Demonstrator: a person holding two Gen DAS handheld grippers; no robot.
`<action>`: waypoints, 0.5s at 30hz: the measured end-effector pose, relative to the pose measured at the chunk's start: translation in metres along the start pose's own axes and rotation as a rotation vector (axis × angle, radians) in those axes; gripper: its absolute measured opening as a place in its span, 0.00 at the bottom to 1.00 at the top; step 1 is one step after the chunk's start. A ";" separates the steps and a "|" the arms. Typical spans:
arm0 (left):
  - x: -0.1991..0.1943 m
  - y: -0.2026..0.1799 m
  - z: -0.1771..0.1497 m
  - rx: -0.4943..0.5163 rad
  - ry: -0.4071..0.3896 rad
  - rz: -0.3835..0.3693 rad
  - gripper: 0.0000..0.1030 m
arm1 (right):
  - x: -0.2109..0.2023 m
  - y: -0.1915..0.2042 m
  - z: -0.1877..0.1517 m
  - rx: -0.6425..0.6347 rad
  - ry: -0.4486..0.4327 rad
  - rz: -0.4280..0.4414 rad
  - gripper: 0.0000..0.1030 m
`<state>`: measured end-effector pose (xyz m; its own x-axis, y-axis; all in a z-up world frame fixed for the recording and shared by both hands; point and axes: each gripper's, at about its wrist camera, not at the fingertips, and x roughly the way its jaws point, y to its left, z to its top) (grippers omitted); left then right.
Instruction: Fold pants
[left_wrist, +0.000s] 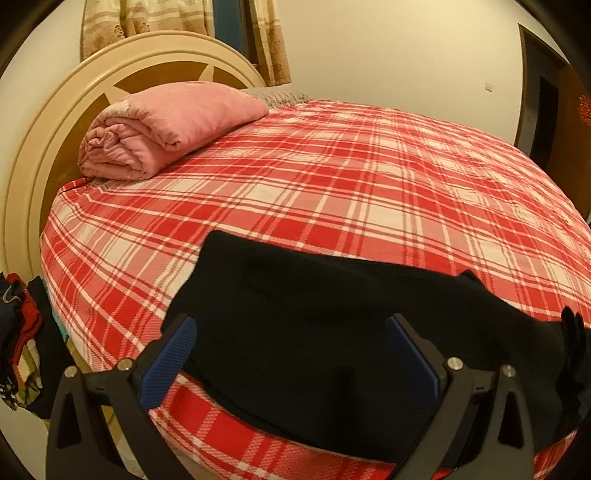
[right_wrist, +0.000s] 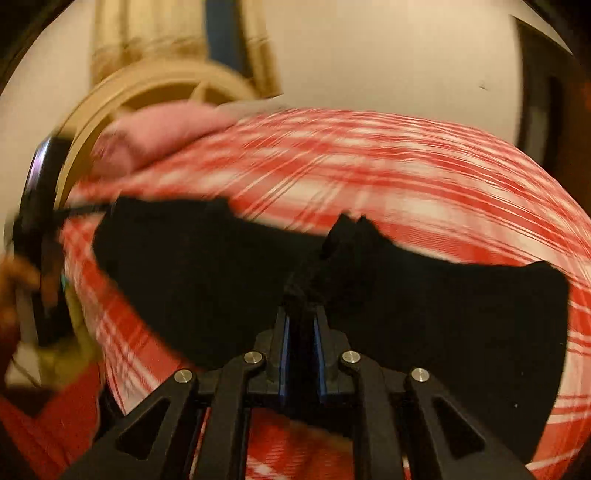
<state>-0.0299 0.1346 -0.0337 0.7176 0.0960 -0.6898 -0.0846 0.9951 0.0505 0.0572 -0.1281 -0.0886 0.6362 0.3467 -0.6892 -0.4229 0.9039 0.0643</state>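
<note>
red plaid bed (left_wrist: 332, 177), black pants (left_wrist: 295, 314), folded pink quilt (left_wrist: 166, 125)

The pants (left_wrist: 314, 325) under me are matt black cloth, soft and lint-free in look. The bed sheet (left_wrist: 332, 177) is woven red-and-white plaid cotton, slightly nubby. The rolled blanket (left_wrist: 166, 129) is soft pink fabric. My jaws carry ribbed blue pads (left_wrist: 168, 369), matt black plastic arms and shiny metal screws (left_wrist: 453, 363). The headboard (left_wrist: 44, 147) looks smooth painted wood.

Bare plaid bedspread (left_wrist: 369, 177) lies open beyond the black pants (left_wrist: 295, 314); a pink folded quilt (left_wrist: 162, 129) blocks the headboard (left_wrist: 48, 147) end.
</note>
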 end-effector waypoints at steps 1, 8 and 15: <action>0.001 0.001 0.000 -0.003 0.001 0.000 1.00 | 0.002 0.009 -0.005 -0.041 0.003 -0.004 0.12; 0.009 -0.012 -0.006 0.011 0.033 -0.027 1.00 | 0.008 0.011 -0.012 -0.113 0.003 -0.045 0.23; -0.008 -0.034 -0.006 0.092 -0.018 -0.110 1.00 | -0.041 0.000 0.011 -0.001 -0.088 0.173 0.44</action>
<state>-0.0368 0.0995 -0.0337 0.7314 -0.0147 -0.6818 0.0590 0.9974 0.0418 0.0380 -0.1399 -0.0527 0.6076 0.5176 -0.6024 -0.5314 0.8286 0.1761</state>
